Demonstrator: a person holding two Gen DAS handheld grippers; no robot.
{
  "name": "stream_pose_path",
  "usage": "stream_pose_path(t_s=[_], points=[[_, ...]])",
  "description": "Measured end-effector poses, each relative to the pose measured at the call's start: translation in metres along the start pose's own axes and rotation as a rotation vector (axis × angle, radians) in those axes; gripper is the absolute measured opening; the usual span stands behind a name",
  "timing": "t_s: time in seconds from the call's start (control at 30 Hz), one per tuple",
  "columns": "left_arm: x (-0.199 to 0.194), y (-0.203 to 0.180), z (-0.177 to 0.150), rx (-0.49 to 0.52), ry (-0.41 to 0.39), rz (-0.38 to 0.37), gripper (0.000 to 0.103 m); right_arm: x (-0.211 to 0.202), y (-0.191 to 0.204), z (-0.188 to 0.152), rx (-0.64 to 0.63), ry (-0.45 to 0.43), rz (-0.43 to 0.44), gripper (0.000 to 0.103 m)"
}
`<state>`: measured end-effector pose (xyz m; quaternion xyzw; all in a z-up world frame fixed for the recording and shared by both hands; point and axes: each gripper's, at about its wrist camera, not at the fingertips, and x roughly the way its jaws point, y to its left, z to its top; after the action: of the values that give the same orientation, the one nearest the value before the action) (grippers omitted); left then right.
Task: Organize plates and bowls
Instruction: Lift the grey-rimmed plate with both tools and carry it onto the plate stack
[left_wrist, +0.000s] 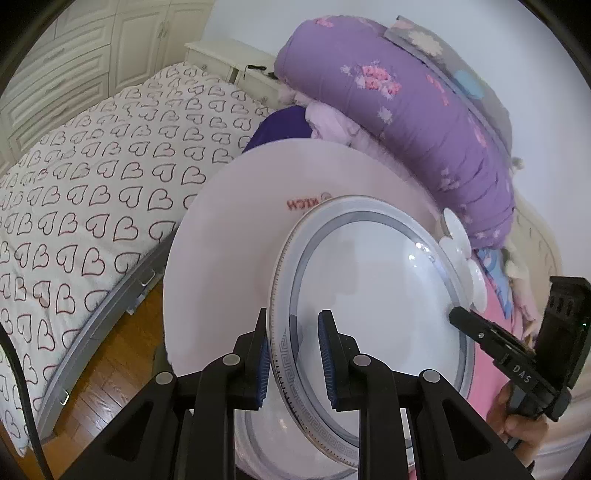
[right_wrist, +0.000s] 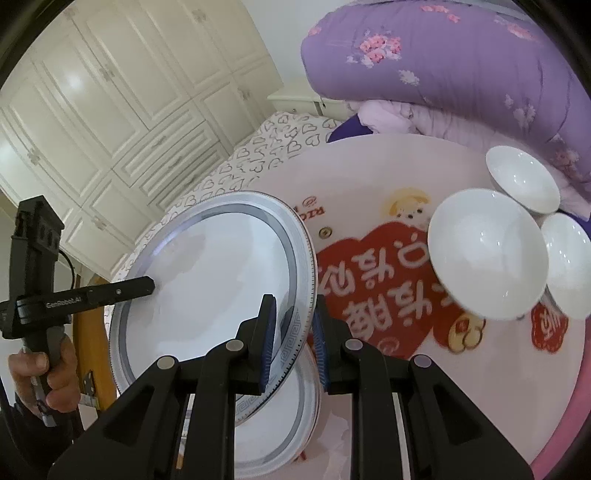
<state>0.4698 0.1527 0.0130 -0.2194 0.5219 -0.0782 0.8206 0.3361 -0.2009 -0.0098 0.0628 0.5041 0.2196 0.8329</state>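
Above the round table (right_wrist: 369, 166), we hold a grey-rimmed plate (left_wrist: 369, 288) tilted, w/ both grippers. Left gripper (left_wrist: 293, 354) pinches its near rim, blue pads either side; right gripper (right_wrist: 293, 339) pinches the opposite rim the same way. Under it lies another plate (right_wrist: 273, 424) of the same pattern. Three white bowls (right_wrist: 487, 254) sit close together on the table's far right. Beyond: heart-print bed (left_wrist: 92, 203) & purple quilt (left_wrist: 406, 103).
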Motion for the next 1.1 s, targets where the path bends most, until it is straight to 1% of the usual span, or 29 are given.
stream_pose_path(t_s=[0.17, 0.3, 0.4, 0.47, 0.6, 0.83, 1.1], points=[[-0.006, -0.002, -0.018, 0.001, -0.003, 0.009, 0.019, -0.001, 0.006, -0.021, -0.013, 0.014, -0.013, 0.02], [-0.007, -0.006, -0.032, 0.02, -0.007, 0.035, 0.019, 0.004, 0.005, -0.038, -0.012, 0.037, -0.02, 0.02], [-0.005, -0.006, -0.044, 0.025, 0.01, 0.046, 0.019, 0.009, 0.003, -0.049, -0.002, 0.055, -0.018, 0.02], [0.0, -0.005, -0.046, 0.019, 0.023, 0.05, 0.019, 0.014, 0.003, -0.056, 0.001, 0.07, -0.017, 0.02], [0.007, -0.002, -0.047, 0.013, 0.036, 0.061, 0.019, 0.018, 0.003, -0.064, 0.003, 0.085, -0.012, 0.02], [0.02, -0.004, -0.05, 0.018, 0.045, 0.079, 0.019, 0.021, 0.005, -0.07, -0.013, 0.104, -0.028, 0.02], [0.025, -0.011, -0.059, 0.067, 0.019, 0.105, 0.019, 0.024, 0.003, -0.074, -0.014, 0.117, -0.04, 0.02]])
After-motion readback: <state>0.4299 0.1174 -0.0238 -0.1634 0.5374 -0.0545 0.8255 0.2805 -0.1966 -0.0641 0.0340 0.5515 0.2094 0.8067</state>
